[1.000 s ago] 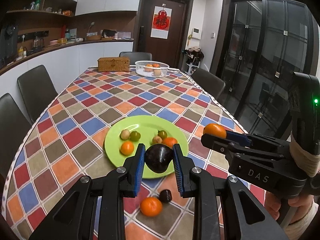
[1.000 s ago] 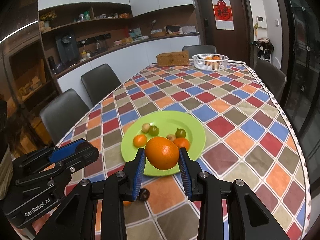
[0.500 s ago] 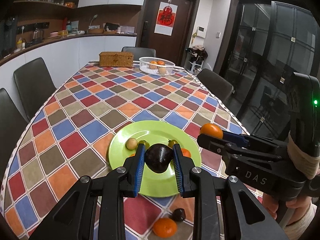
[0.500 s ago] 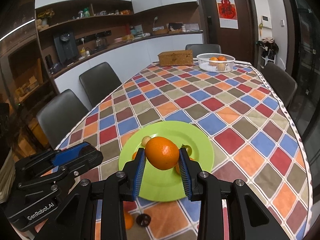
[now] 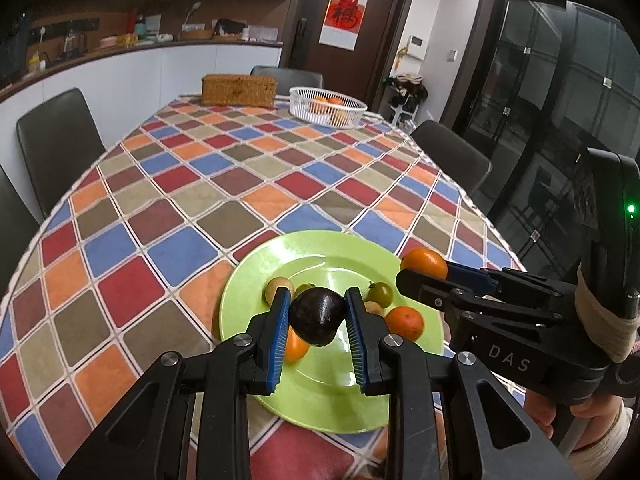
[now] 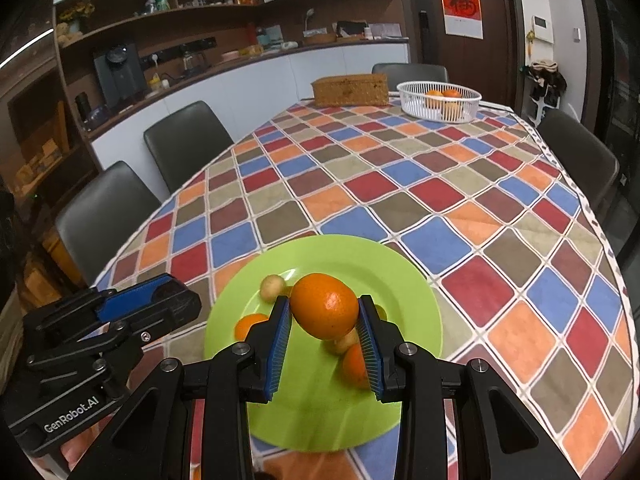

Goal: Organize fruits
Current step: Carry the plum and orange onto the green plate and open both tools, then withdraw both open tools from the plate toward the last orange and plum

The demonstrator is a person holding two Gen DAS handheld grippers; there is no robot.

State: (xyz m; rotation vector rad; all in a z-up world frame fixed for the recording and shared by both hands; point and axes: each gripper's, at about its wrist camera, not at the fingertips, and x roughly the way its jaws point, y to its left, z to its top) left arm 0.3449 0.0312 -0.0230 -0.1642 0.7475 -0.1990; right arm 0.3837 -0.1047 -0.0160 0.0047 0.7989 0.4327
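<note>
My left gripper (image 5: 318, 314) is shut on a dark purple-black fruit (image 5: 318, 316) and hangs over the near half of a green plate (image 5: 320, 396). My right gripper (image 6: 325, 318) is shut on an orange (image 6: 325, 306) above the same green plate (image 6: 320, 420). In the left wrist view the right gripper (image 5: 424, 270) with its orange (image 5: 425, 263) hovers over the plate's right rim. On the plate lie a small tan fruit (image 5: 276, 286), a green fruit (image 5: 380, 293) and small oranges (image 5: 405, 322), some partly hidden by the fingers.
A checked cloth (image 5: 224, 184) covers the long table. At its far end stand a white wire basket (image 5: 327, 106) with oranges and a woven box (image 5: 239, 90). Dark chairs (image 6: 188, 136) line both sides. A hand (image 5: 576, 420) holds the right gripper.
Both grippers have moved forward and down over the table with their fruit still held. The plate now lies right below them, and the loose fruit on the cloth has slipped under the view.
</note>
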